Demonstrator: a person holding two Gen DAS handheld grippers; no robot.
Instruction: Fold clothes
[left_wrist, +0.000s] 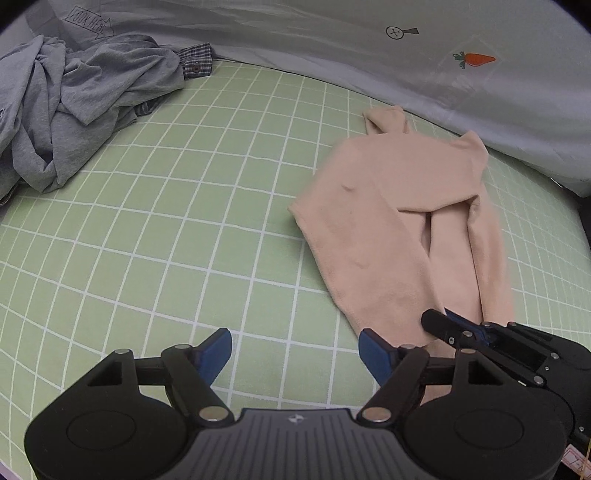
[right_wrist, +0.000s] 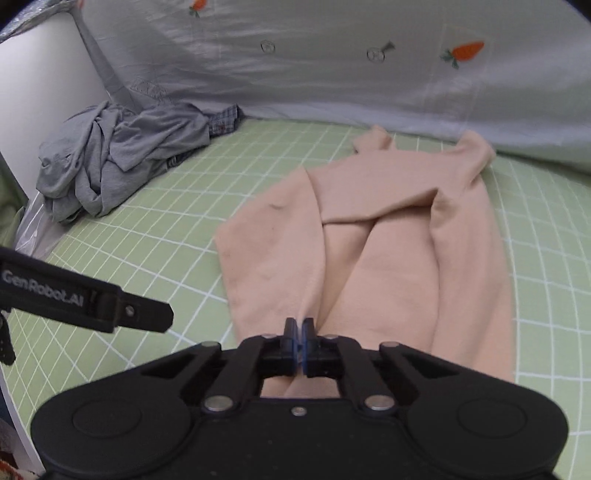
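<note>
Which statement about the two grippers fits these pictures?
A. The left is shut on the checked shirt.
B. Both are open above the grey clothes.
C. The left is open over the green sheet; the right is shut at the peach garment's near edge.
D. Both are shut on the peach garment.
C: the left gripper has its fingers spread over the green sheet, while the right gripper is closed at the peach garment's near hem.

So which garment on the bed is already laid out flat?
The peach top, sleeves folded in, right gripper shut on its hem. The grey clothes are a crumpled heap.

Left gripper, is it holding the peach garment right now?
No, the left gripper is open over the green grid sheet, beside the peach garment.
</note>
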